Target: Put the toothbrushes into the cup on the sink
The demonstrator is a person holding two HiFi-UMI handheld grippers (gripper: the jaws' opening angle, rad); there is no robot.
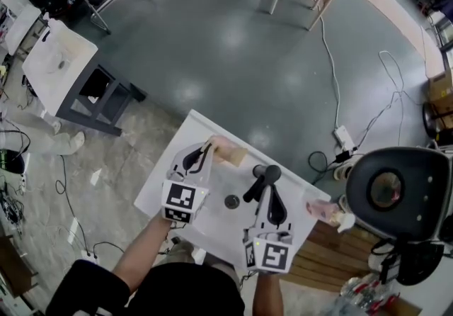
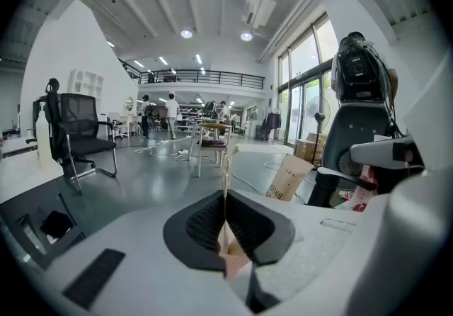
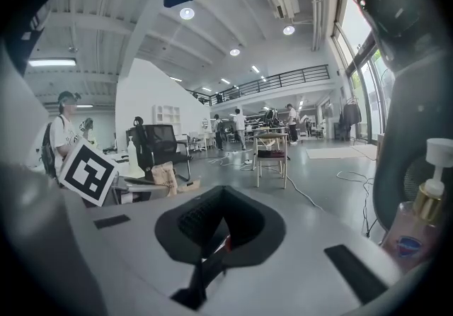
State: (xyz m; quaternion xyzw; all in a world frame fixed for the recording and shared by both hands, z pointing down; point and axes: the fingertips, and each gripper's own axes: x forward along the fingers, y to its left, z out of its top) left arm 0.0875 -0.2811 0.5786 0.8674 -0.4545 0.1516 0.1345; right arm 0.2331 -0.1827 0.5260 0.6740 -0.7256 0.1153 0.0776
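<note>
Sink (image 1: 200,132) with paper cup (image 1: 230,154), soap bottle (image 1: 323,210)

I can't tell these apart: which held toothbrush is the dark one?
The dark-handled toothbrush clamped in the right gripper's jaws; the left gripper grips a pale pinkish toothbrush instead.

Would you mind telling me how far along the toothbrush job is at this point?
Done: nothing yet; no brush shows in the paper cup. In hand: the left gripper is shut on a pale toothbrush, the right gripper on a dark toothbrush. Left: both brushes go into the cup.
</note>
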